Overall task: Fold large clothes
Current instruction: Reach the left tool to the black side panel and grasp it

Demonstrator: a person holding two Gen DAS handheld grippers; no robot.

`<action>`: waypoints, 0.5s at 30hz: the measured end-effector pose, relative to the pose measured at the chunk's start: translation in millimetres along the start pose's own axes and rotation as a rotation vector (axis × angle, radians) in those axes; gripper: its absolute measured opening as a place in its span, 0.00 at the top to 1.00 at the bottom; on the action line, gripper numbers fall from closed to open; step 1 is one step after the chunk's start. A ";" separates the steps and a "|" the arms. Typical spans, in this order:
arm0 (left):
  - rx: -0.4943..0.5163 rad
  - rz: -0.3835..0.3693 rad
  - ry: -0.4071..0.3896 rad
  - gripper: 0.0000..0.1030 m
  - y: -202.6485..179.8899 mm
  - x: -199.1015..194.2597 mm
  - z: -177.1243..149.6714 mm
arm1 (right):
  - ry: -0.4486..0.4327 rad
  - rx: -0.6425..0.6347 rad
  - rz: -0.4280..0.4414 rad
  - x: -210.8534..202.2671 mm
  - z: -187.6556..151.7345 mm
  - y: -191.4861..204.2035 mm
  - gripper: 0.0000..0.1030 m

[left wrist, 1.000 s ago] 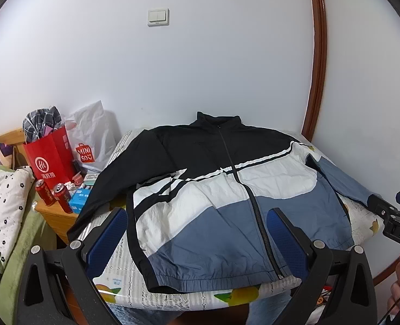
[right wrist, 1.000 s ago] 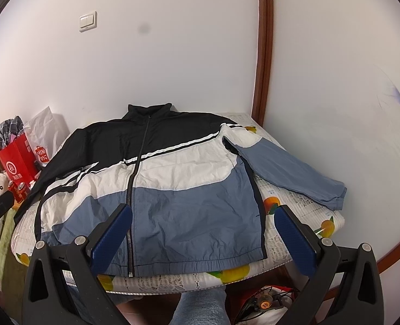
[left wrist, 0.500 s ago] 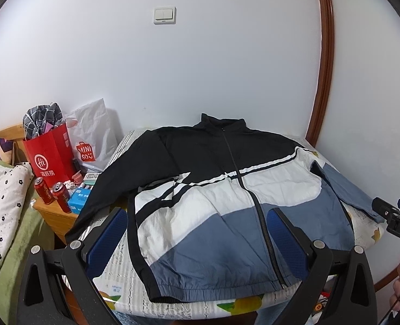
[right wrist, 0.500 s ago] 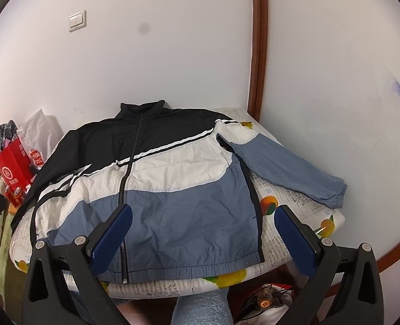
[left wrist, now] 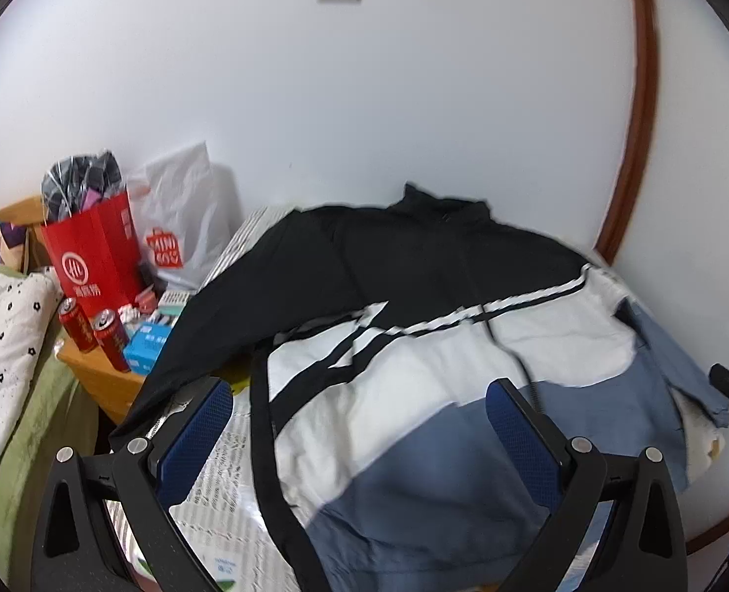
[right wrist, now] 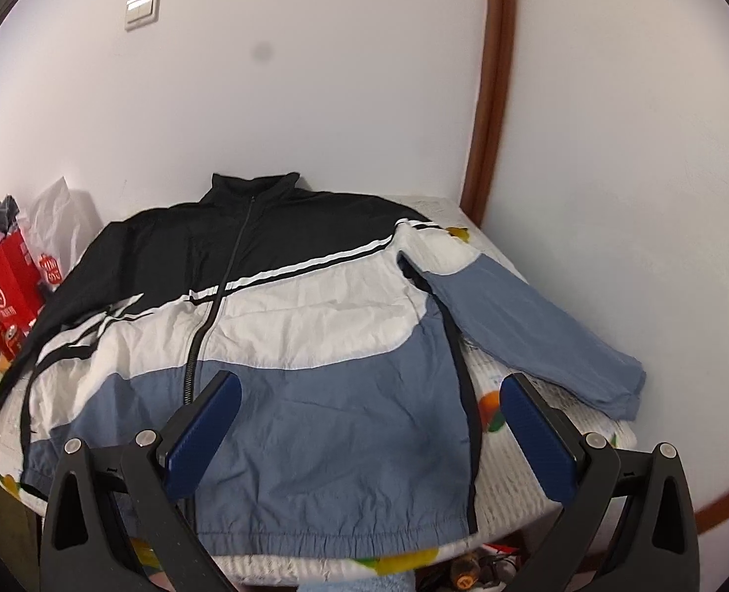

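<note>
A zip-up jacket [right wrist: 315, 325], black at the top, white in the middle and blue at the bottom, lies spread face up on a table, collar toward the wall. It also shows in the left wrist view [left wrist: 413, 370]. Its blue right sleeve [right wrist: 537, 335] lies out to the right; its black left sleeve [left wrist: 201, 345] hangs off the left edge. My left gripper [left wrist: 359, 424] is open and empty above the jacket's lower left. My right gripper [right wrist: 371, 419] is open and empty above the hem.
The table has a fruit-print cloth [right wrist: 492, 414]. Left of it stands a wooden side table [left wrist: 97, 375] with red cans [left wrist: 93, 330], a red bag [left wrist: 93, 256] and a white bag [left wrist: 186, 227]. A bed with a spotted pillow [left wrist: 4, 325] lies far left. White walls meet behind.
Both grippers have moved forward and lower toward the jacket, which now fills more of each view. The left view has shifted toward the jacket's left side. Both stay open.
</note>
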State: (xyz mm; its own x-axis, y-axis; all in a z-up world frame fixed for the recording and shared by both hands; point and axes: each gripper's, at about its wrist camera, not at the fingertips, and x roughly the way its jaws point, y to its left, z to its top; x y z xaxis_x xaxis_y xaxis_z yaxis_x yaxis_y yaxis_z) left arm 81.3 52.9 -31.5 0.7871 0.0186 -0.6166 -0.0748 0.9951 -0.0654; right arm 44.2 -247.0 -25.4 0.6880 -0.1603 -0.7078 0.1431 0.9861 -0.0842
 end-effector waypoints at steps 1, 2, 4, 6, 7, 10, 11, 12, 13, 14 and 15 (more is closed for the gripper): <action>-0.005 0.016 0.023 0.00 5.9 9.7 0.6 | 0.005 0.003 0.000 7.1 0.3 0.3 0.00; -0.007 0.026 0.043 0.00 11.1 18.0 1.0 | 0.011 0.010 -0.001 16.0 0.6 0.2 0.00; -0.008 0.040 0.066 0.00 22.6 31.6 -0.1 | 0.032 0.033 0.005 32.5 1.6 1.0 0.00; -0.021 0.072 0.087 0.00 39.6 45.9 -1.0 | 0.039 0.046 0.045 49.0 3.2 4.4 0.00; -0.027 0.085 0.096 0.00 46.1 51.3 -1.4 | 0.047 0.051 0.055 58.0 4.7 7.5 0.00; -0.058 0.129 0.133 0.03 76.6 72.7 -4.3 | 0.072 0.051 0.076 81.0 8.7 17.8 0.01; -0.065 0.140 0.143 0.05 84.3 78.8 -5.6 | 0.082 0.045 0.090 88.3 9.8 22.9 0.02; -0.069 0.151 0.150 0.06 91.3 83.8 -6.9 | 0.090 0.036 0.103 95.5 10.9 28.9 0.05; -0.068 0.161 0.159 0.09 98.1 89.0 -8.0 | 0.097 0.027 0.113 101.7 11.9 34.3 0.06; -0.059 0.171 0.169 0.13 104.5 95.7 -9.4 | 0.104 0.017 0.126 108.2 13.0 40.5 0.09; -0.050 0.176 0.175 0.14 108.8 100.2 -10.3 | 0.110 0.011 0.136 112.7 13.7 45.1 0.10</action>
State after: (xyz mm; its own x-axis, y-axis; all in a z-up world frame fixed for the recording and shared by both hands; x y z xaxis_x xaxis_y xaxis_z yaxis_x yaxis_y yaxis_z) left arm 145.7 162.1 -108.4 0.6417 0.1694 -0.7480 -0.2348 0.9719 0.0187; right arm 138.0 -221.2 -99.5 0.6198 -0.0187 -0.7846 0.0616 0.9978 0.0249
